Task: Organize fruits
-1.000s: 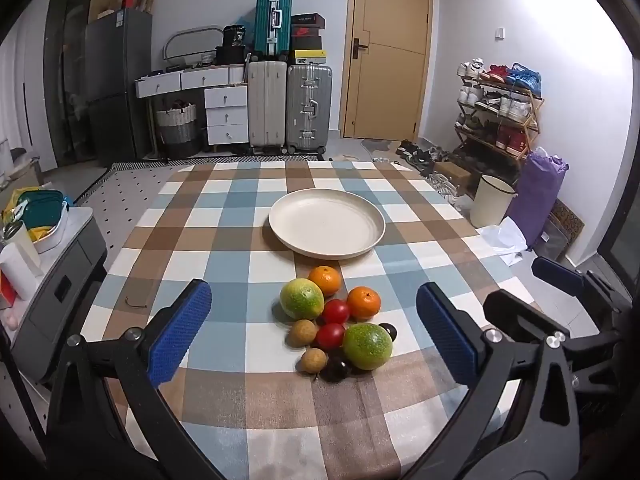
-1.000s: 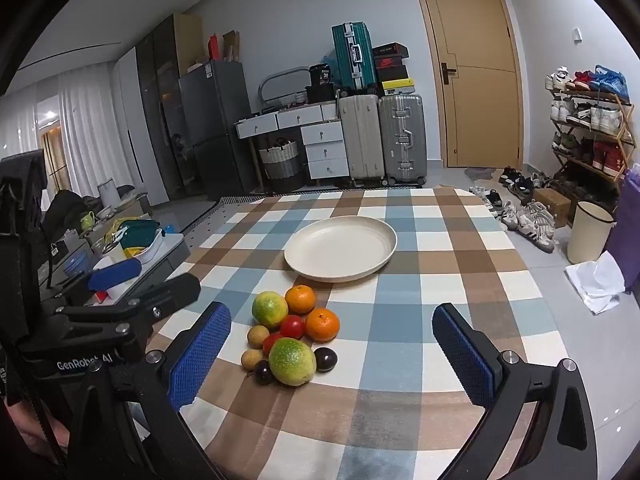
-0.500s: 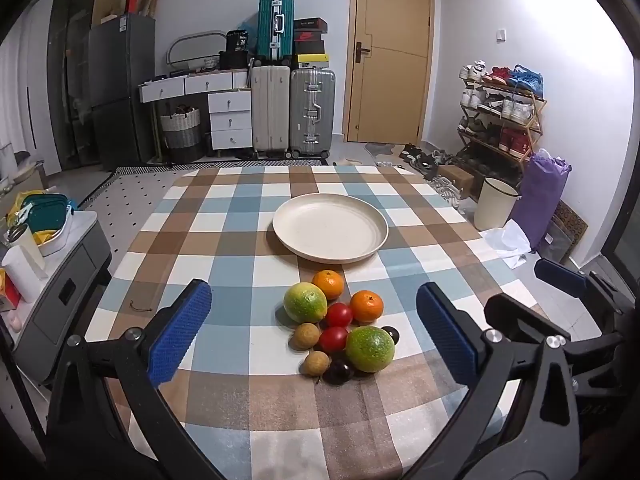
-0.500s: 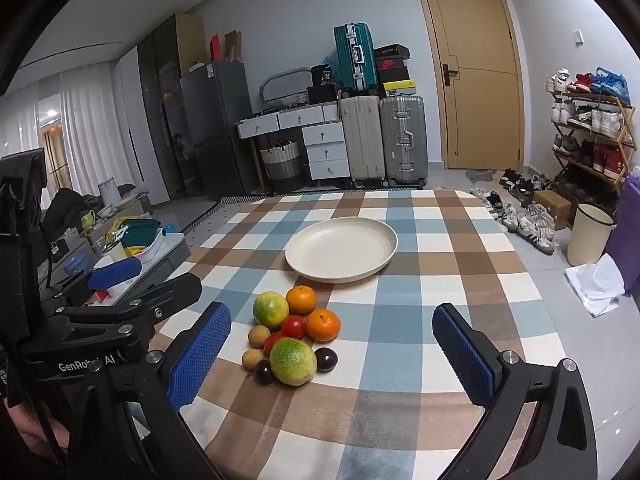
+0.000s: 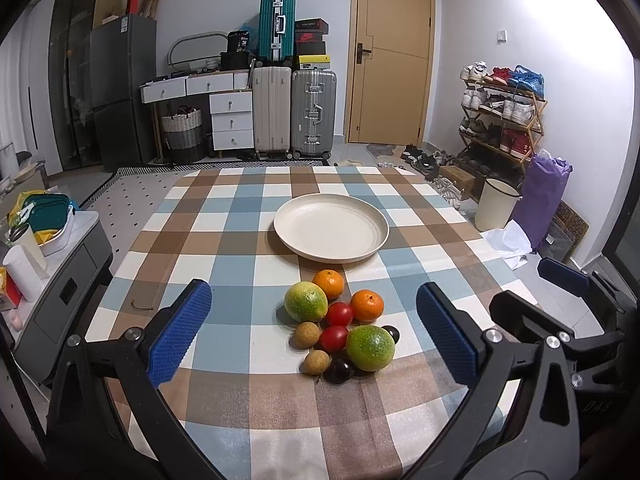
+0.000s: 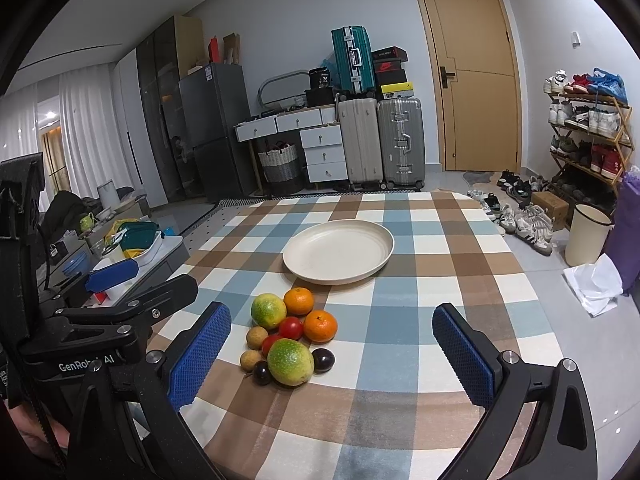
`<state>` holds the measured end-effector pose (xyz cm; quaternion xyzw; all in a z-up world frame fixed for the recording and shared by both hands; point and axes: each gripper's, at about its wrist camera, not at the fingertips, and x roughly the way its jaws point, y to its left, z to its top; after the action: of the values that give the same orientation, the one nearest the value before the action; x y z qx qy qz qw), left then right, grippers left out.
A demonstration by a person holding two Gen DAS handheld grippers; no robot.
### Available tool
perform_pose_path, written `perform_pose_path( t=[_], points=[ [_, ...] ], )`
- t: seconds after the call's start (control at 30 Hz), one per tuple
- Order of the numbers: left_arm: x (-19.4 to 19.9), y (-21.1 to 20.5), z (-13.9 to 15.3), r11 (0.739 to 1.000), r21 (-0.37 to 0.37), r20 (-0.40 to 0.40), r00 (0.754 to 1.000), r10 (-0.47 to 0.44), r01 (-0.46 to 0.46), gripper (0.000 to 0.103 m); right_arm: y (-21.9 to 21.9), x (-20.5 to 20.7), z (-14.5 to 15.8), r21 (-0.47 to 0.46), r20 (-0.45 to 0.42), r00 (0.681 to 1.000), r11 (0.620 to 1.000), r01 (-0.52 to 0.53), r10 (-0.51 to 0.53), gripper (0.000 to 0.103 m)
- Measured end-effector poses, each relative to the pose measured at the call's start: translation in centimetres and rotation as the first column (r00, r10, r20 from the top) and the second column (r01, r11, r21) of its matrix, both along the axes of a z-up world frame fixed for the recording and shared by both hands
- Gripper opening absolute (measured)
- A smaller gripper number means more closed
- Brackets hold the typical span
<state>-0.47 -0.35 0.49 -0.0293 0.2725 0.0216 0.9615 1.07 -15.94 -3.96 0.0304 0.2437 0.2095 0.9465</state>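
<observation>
A cluster of fruit lies on the checked tablecloth: two green-yellow citrus [image 5: 306, 301] [image 5: 370, 347], two oranges [image 5: 329, 283] [image 5: 367, 305], two red tomatoes [image 5: 339, 313], two brown longans [image 5: 307, 334] and dark plums [image 5: 338, 371]. Behind it sits an empty cream plate [image 5: 331, 227] [image 6: 338, 251]. My left gripper [image 5: 314, 332] hovers open above the near table edge, its blue pads wide on either side of the cluster. My right gripper [image 6: 332, 354] is open too, with the fruit [image 6: 290, 361] in front of it, left of centre. Neither holds anything.
The table [image 5: 224, 240] drops off at all sides. A grey cabinet with bowls and cups [image 5: 48, 240] stands to the left. Suitcases [image 5: 294, 112], drawers and a door are at the back; a shoe rack [image 5: 504, 120], bin and purple bag stand at the right.
Both views have tilted up slightly, so the fruit and plate sit a little lower in the frames. Both grippers stay open and the fruit has not moved.
</observation>
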Motion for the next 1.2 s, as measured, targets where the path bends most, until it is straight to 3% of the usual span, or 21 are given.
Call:
perform_pose_path(
  t=[1.2],
  points=[
    [-0.3,1.3,-1.2,0.999,-0.024,-0.016,0.999,0.036,-0.037,0.102,0.5,0.1,-0.6,0.020,-0.018,0.999,0.999,-0.027,0.027,0.103]
  ],
)
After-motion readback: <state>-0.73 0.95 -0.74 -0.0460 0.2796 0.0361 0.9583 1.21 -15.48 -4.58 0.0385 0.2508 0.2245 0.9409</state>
